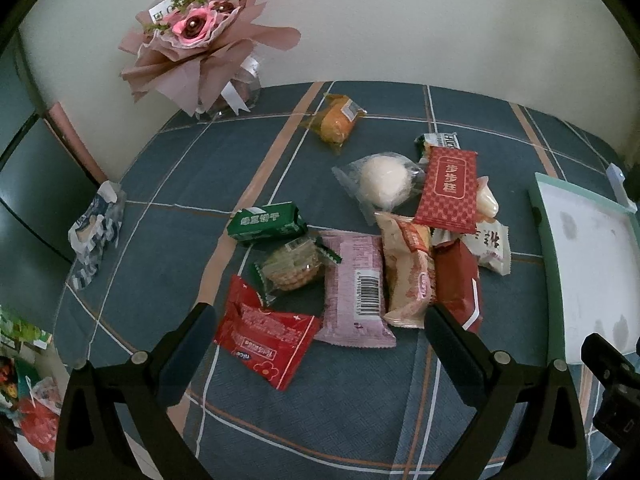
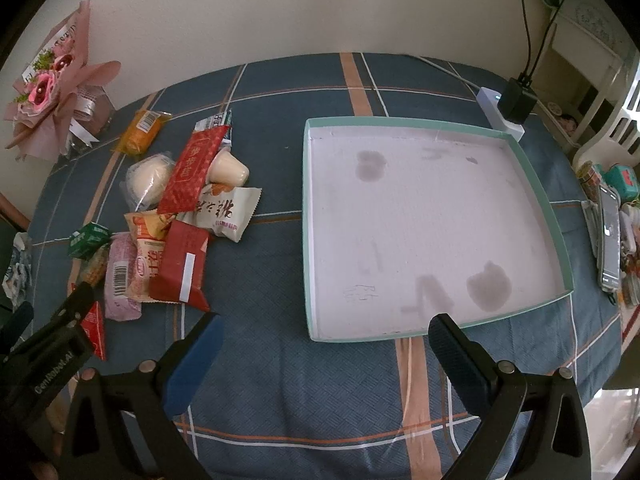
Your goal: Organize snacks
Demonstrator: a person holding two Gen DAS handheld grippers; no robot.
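The table [image 2: 280, 380], under a blue plaid cloth, runs back to a pale wall; its front half is bare cloth in both views, the widest open room. The tray [image 2: 306, 220], a shallow white box with a teal rim, lies toward the table's right side with its far right corner just beside a white power strip [image 2: 498, 114] at the back edge. It holds nothing, and a clear strip of cloth separates its left rim from the snacks.

A bouquet [image 1: 192, 40] in pink paper stands at the back left corner against the wall.

The snacks lie in a loose pile left of centre. A red packet [image 1: 448, 190] rests on top of a white bun [image 1: 384, 184], with a jelly cup [image 2: 228, 170] touching its right edge. Nearer the front, a pink bar [image 1: 354, 280], a cream pack [image 1: 408, 272] and a dark red pouch [image 1: 458, 284] lie side by side, overlapping. A green box [image 1: 266, 222] and a biscuit pack [image 1: 292, 266] sit to their left. A red sachet [image 1: 266, 338] lies nearest the front edge. An orange cake [image 1: 336, 122] sits alone toward the back edge, well apart from the pile.

The left gripper [image 1: 318, 314] hovers over the sachet and pink bar, fingers spread wide, holding nothing. The right gripper [image 2: 326, 326] hovers at the tray's near rim, also spread and empty.
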